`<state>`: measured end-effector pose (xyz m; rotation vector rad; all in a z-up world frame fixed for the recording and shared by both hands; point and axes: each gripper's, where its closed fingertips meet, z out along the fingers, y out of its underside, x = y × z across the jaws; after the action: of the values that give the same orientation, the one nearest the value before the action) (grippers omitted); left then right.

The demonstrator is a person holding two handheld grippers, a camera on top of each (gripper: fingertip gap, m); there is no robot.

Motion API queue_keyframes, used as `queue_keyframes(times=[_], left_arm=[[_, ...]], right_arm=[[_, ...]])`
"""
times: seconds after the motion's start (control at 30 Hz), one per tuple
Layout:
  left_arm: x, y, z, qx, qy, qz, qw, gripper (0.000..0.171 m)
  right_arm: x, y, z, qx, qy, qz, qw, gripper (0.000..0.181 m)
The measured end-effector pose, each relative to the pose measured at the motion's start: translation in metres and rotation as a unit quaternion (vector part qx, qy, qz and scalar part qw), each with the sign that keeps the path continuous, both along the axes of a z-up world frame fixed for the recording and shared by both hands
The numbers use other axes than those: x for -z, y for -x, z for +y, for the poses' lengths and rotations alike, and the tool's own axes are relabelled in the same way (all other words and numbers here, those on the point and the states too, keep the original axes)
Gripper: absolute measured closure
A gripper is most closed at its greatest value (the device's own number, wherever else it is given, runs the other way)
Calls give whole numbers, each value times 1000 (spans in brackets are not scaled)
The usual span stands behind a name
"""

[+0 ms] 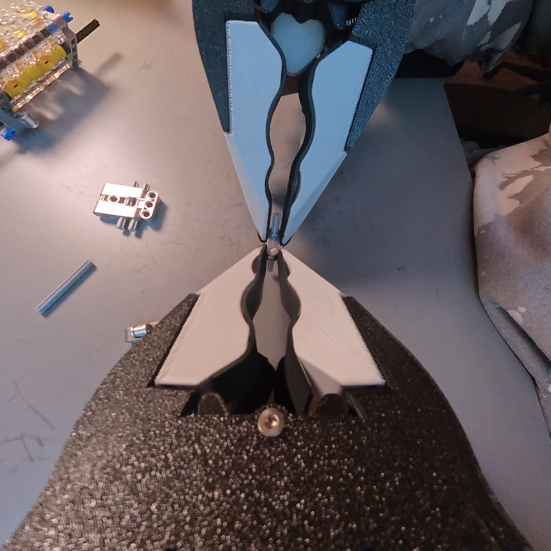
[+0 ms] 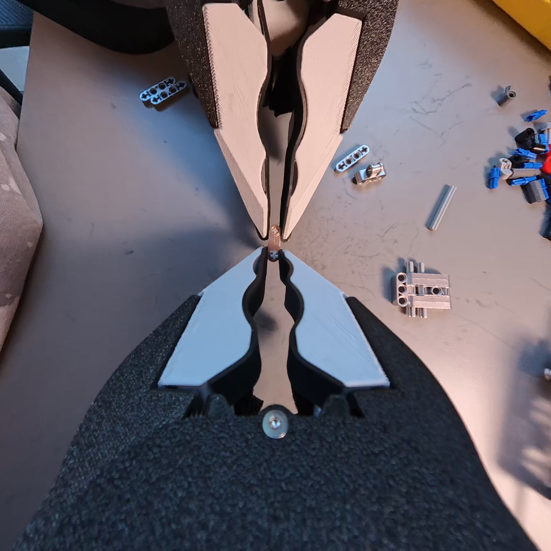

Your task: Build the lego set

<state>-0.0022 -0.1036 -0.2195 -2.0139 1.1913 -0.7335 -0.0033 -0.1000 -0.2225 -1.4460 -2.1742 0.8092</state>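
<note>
Your left tongs and right tongs meet tip to tip above the worktop, both clenched on one small grey link with a pin. With so little of it pinched, any twist or uneven pull could pop it free among the loose pieces or onto the grey assembly.

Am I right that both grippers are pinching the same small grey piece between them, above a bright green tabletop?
Not quite: the tabletop is grey, not green, as the right wrist view shows. The left gripper and right gripper do pinch the same small grey piece.
</note>
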Motion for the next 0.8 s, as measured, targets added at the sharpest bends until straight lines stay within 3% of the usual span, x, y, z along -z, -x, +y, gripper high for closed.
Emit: queue_keyframes(times=[0.1,0.23,0.37,0.5,0.63,0.8], left_arm=[[-5,1,4,-21,37,-43,998,167],[-35,10,15,-65,110,-182,975,166],[-70,23,25,-91,185,-344,916,166],[-89,34,33,-101,244,-453,851,167],[-93,37,37,-109,270,-493,820,167],[-90,37,40,-124,276,-501,811,167]], right_arm=[[-6,2,4,6,17,28,999,173],[-34,5,19,16,8,103,995,143],[-51,9,31,35,-8,170,985,141],[-66,13,31,40,-6,221,974,142],[-74,14,34,50,-31,250,967,143],[-77,15,35,55,-51,267,961,149]])
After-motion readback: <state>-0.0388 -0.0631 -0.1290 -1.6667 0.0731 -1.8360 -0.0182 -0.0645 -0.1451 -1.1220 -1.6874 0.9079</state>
